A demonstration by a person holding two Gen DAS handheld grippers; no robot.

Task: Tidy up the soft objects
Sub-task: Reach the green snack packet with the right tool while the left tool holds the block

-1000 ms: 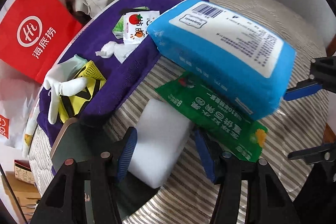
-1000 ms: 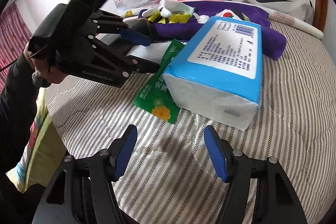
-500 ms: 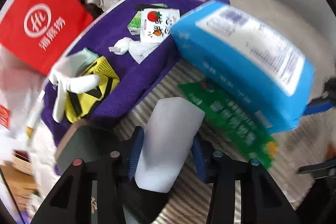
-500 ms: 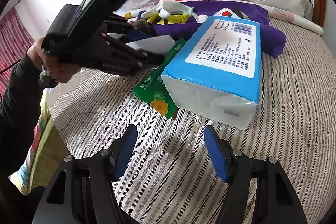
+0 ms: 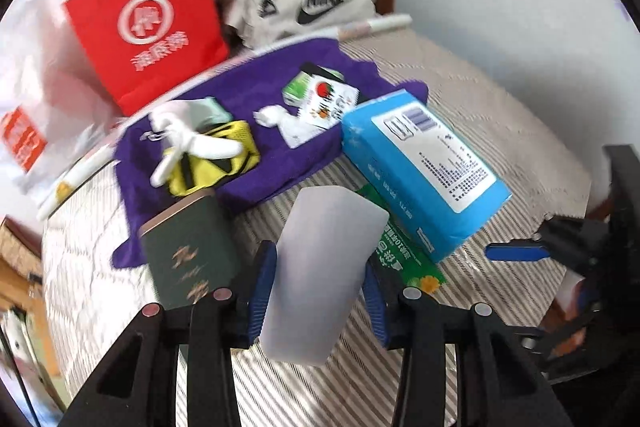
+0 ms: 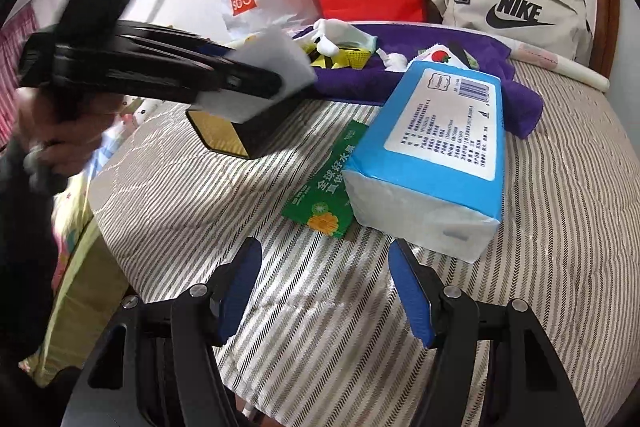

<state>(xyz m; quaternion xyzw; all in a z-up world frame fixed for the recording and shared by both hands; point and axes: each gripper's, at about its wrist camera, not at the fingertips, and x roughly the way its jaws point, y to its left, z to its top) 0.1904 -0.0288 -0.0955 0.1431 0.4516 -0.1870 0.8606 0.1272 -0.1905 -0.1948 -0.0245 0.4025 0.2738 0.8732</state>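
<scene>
White sponge (image 5: pixel 320 275), pinched between the left gripper (image 5: pixel 316 291) fingers above the striped bed (image 6: pixel 540 227), could be dropped if squeezed unevenly; right gripper (image 6: pixel 324 291) fingers are spread, empty.

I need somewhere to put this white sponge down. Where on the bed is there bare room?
The striped bedspread lies bare left of the green packet, below the dark box. A second bare stretch runs right of the blue tissue pack. The purple towel is crowded with gloves and small packets. The left gripper holds the white sponge.
</scene>
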